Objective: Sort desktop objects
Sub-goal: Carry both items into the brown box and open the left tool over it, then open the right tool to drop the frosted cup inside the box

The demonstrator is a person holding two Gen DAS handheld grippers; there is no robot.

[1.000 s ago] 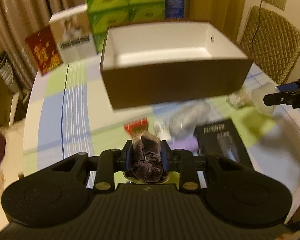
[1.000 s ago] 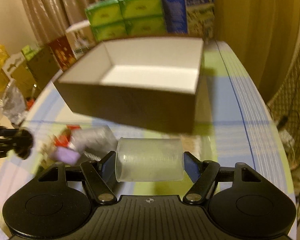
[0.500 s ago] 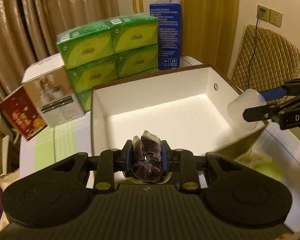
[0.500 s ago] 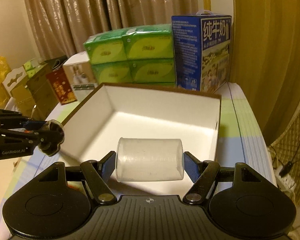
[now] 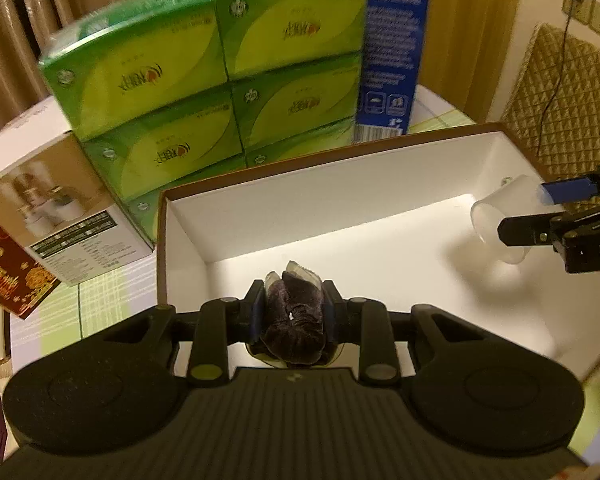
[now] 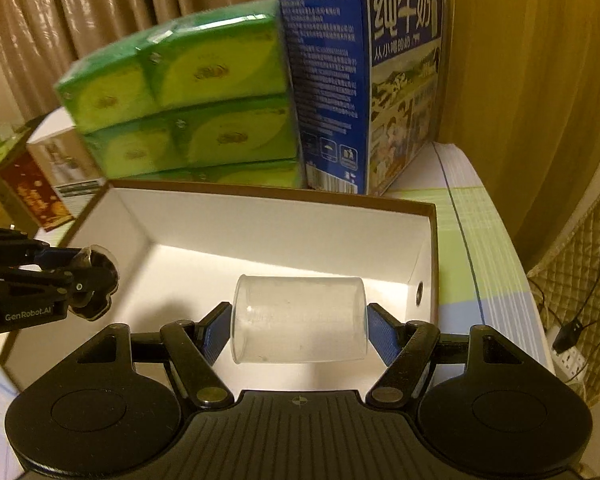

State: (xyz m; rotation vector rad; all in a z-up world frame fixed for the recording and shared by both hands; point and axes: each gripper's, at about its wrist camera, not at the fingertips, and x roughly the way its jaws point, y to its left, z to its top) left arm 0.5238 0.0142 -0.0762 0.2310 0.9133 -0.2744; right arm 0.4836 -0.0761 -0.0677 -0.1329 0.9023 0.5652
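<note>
Clear cup (image 6: 299, 320) sideways between right gripper (image 6: 299, 326) pads (clamped), over the white box (image 6: 260, 216).

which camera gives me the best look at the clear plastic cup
The right wrist view. The clear plastic cup lies sideways, centered and whole, clamped between the right gripper over the open box. The left wrist view shows it only small at the right edge, partly hidden by a finger.
</note>
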